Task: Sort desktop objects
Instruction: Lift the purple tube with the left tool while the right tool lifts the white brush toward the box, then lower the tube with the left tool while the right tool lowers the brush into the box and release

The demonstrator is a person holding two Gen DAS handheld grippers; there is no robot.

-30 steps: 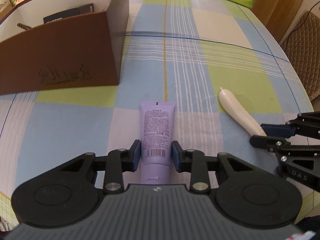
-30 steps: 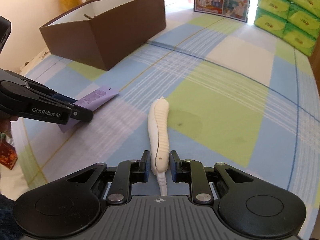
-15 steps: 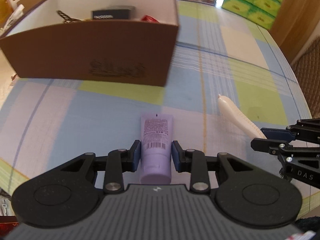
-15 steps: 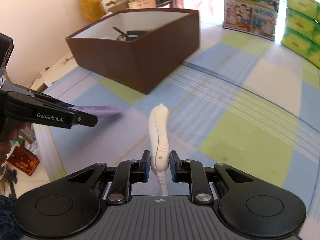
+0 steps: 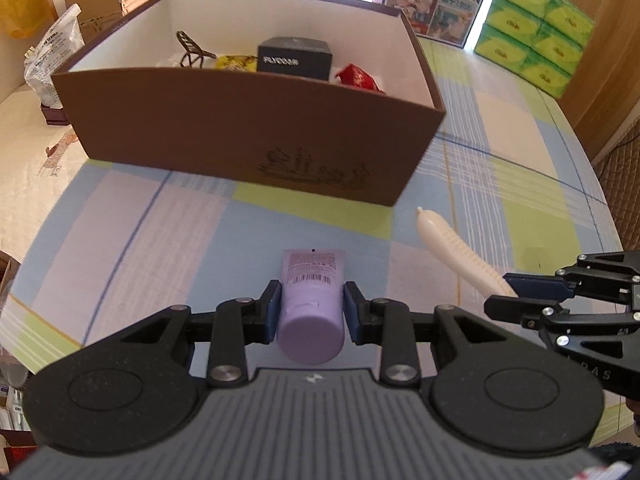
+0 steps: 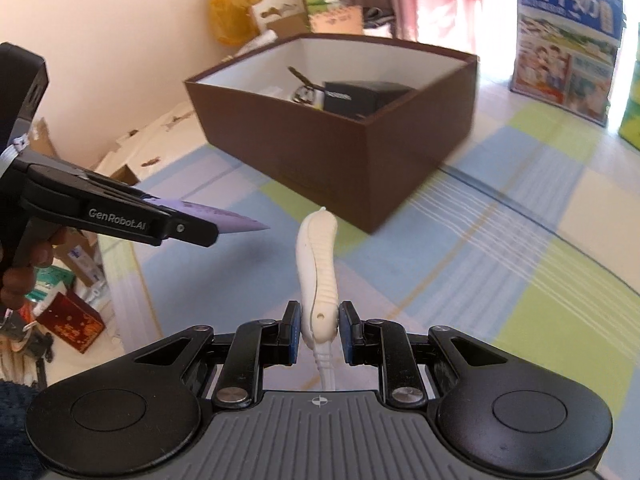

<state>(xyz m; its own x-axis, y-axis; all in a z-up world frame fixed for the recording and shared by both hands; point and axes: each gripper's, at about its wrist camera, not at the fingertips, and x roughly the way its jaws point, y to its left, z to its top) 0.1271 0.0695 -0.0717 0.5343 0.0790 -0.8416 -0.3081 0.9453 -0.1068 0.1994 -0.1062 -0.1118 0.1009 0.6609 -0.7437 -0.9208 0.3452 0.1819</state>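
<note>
Left wrist view shows the left gripper (image 5: 311, 308) clenched on a lilac cosmetic tube (image 5: 312, 300), its blue pads pressed against the tube's sides near the round cap, with the crimped, barcoded end pointing toward the brown cardboard box (image 5: 256, 136). The tube is held up off the checked tablecloth (image 5: 160, 240), short of the box's near wall. Inside the box lie a black carton (image 5: 295, 57), a red wrapper (image 5: 356, 76), a yellow packet (image 5: 236, 63) and a dark hair clip (image 5: 191, 46). To the right, the right gripper (image 5: 510, 295) grasps a white ribbed handle-shaped device (image 5: 456, 252) that angles toward the box's near right corner. Right wrist view shows that gripper (image 6: 319, 327) clamped on the device (image 6: 318, 264) near its corded end, its rounded tip aimed at the box (image 6: 340, 136) and raised above the cloth (image 6: 520, 260). The left gripper (image 6: 200, 234) enters from the left edge with the flat end of the tube (image 6: 224, 219) sticking out past its fingers. A milk carton case (image 6: 568, 40) stands beyond the box at the table's far edge, and green tissue packs (image 5: 536, 24) are stacked at the far right corner.
</note>
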